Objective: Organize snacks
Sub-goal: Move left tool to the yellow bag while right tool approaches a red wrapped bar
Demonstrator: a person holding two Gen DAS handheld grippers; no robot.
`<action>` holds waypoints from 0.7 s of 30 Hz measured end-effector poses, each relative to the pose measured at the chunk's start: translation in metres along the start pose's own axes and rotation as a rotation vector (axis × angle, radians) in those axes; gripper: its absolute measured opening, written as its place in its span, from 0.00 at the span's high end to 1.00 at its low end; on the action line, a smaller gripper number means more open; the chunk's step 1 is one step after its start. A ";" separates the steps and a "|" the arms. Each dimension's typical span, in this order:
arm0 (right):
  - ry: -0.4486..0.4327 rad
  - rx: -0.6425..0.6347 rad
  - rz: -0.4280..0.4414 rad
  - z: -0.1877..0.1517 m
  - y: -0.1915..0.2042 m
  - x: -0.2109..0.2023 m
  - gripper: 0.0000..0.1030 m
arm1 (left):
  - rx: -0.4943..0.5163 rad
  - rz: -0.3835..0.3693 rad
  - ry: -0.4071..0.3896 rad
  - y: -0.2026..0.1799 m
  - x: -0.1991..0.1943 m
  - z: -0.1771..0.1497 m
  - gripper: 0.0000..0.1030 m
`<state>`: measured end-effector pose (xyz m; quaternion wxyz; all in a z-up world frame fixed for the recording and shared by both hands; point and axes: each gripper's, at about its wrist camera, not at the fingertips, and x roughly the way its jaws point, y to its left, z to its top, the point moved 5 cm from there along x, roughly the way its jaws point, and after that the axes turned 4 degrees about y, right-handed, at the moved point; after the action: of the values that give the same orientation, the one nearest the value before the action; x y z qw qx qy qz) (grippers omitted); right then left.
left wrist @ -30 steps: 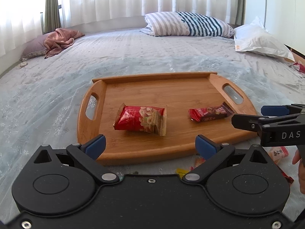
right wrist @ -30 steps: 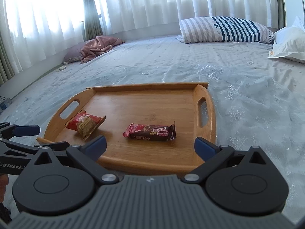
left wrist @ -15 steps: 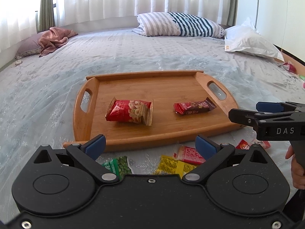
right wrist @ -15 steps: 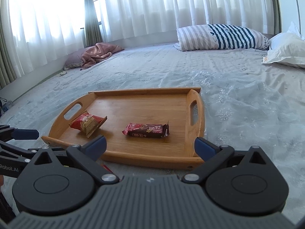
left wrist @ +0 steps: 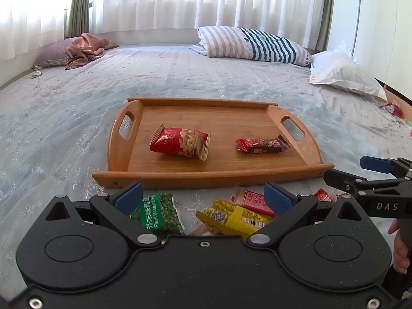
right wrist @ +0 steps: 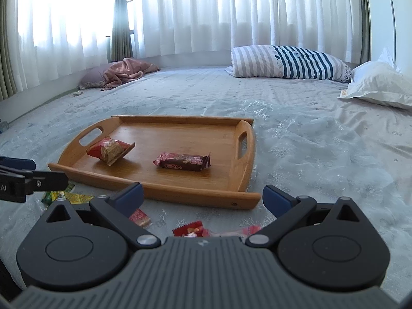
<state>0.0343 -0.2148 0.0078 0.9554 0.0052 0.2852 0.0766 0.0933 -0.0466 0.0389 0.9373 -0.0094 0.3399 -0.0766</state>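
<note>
- Left gripper (left wrist: 203, 197): jaws spread wide, holding nothing, poised over loose snacks on the bed (left wrist: 64, 118) just in front of the wooden tray (left wrist: 216, 177).
- Between its blue pads (left wrist: 128, 197): green wasabi-pea packet (left wrist: 158, 212), yellow packet (left wrist: 231, 217), red packet (left wrist: 253, 200) touching the yellow one.
- Right gripper (right wrist: 202, 195): jaws likewise wide apart and empty, above small red wrappers (right wrist: 189, 229) on the bedspread near the tray's front corner.
- On the tray: red peanut bag (left wrist: 180, 141) toward the left handle, dark red chocolate bar (left wrist: 262, 145) toward the right handle, well apart.
- Beyond the tray: striped pillow (left wrist: 255, 45), white pillow (left wrist: 345, 73), pink cloth (left wrist: 85, 50), white curtains (left wrist: 206, 0).
</note>
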 end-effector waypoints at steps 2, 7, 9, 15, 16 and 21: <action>0.002 -0.007 -0.007 -0.005 0.000 -0.002 0.00 | 0.005 0.004 -0.003 -0.001 -0.001 -0.004 0.03; -0.002 -0.012 -0.027 -0.017 -0.002 -0.005 0.00 | 0.004 -0.012 0.010 -0.007 -0.002 -0.019 0.03; -0.012 -0.008 -0.033 -0.022 -0.003 -0.007 0.00 | -0.003 -0.014 0.020 -0.008 -0.001 -0.024 0.03; -0.045 -0.026 -0.055 -0.035 -0.003 -0.012 0.00 | 0.002 -0.005 0.015 -0.013 -0.001 -0.038 0.03; -0.047 -0.037 -0.064 -0.037 -0.002 -0.012 0.00 | 0.005 -0.004 0.015 -0.014 -0.001 -0.040 0.03; -0.045 -0.052 -0.067 -0.044 0.003 -0.014 0.00 | 0.021 -0.003 0.024 -0.018 0.000 -0.049 0.03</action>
<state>-0.0015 -0.2159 -0.0211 0.9633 -0.0275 0.2617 0.0521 0.0591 -0.0627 0.0025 0.9331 0.0010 0.3501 -0.0815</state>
